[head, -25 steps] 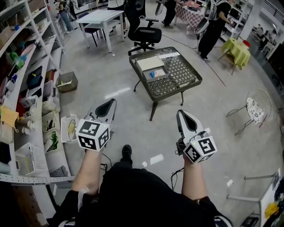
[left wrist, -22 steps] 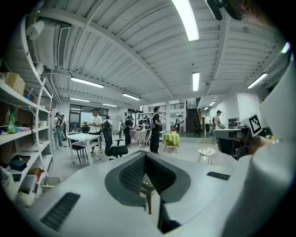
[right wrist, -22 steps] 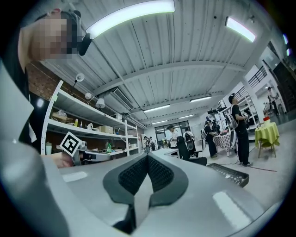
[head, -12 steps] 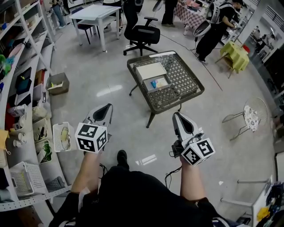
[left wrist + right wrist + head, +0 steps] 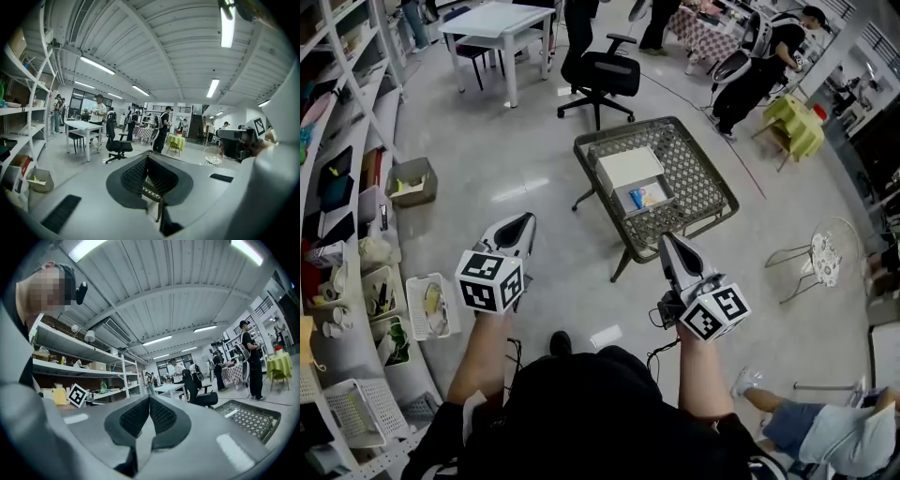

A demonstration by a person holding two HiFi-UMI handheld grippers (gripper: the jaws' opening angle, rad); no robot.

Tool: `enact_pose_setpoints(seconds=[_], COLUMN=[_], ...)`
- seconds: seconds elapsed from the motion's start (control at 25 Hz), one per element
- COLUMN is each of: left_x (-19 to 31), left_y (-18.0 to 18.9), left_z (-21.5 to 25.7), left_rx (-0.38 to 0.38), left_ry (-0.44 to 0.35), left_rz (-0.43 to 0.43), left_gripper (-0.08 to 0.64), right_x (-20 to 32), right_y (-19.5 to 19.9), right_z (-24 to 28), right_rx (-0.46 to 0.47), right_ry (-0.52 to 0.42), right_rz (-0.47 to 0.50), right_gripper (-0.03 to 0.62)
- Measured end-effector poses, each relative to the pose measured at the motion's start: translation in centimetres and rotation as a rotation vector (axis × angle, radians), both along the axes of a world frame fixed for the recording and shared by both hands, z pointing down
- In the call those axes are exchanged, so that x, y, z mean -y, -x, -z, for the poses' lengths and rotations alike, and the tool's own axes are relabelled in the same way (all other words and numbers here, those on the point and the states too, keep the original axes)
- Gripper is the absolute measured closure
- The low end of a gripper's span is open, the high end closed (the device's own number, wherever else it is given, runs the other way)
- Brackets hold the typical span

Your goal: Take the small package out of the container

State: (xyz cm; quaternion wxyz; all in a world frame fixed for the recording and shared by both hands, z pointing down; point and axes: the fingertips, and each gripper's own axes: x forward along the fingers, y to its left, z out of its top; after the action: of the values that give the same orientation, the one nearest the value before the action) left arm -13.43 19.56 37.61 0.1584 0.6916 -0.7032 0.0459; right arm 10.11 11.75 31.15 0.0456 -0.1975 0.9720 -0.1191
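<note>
On the low mesh table up ahead sits the container, a small grey box with no lid on it. Its top is open, so someone can reach in from above. Inside it lies the small package, blue, with a bit of yellow next to it. I cannot tell if the yellow bit is a second pack. A white flat box lies just behind the container, touching it or nearly so.

The person stands well back from the table, with a stretch of floor between. Both grippers are held out in front, most likely to keep them ready and aimed at the table for the walk up to it. The left gripper has its fingers pressed together at the tips, with nothing between them. Its own view shows only the far-off table through the little gap lower down. The right gripper has its fingers pressed tight together too, and it holds nothing.

I think the job has hardly begun: the package is in the box and no gripper is near it. Next the person must get close, open one pair of fingers, and dip them into the box. The walls look low, so the pack should come out easily, but it looks small and thin and could slip
</note>
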Motion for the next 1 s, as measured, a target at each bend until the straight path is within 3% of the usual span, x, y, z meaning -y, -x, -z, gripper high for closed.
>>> enact_pose_setpoints(seconds=[0.32, 0.6, 0.8, 1.0], left_x=[2.5, 6.9, 13.0, 21.3], left_y=[2.7, 5.4, 7.6, 7.2], left_z=[-1.5, -3.5, -4.6, -5.2], left_rx=[-0.031, -0.006, 0.014, 0.041], left_ry=[0.035, 0.098, 0.133, 0.172], left_rz=[-0.005, -0.009, 0.007, -0.044], left_gripper=[0.554, 0.554, 0.554, 0.554], right_x=[3.7, 9.9, 16.6, 24.5], right_y=[1.7, 3.8, 5.8, 5.6], right_z=[-2.7, -6.3, -8.8, -10.9], right_rx=[-0.013, 0.014, -0.016, -0.035], right_ry=[0.073, 0.152, 0.158, 0.209], right_rz=[-0.026, -0.038, -0.033, -0.061], right_gripper=[0.577, 0.577, 0.577, 0.56])
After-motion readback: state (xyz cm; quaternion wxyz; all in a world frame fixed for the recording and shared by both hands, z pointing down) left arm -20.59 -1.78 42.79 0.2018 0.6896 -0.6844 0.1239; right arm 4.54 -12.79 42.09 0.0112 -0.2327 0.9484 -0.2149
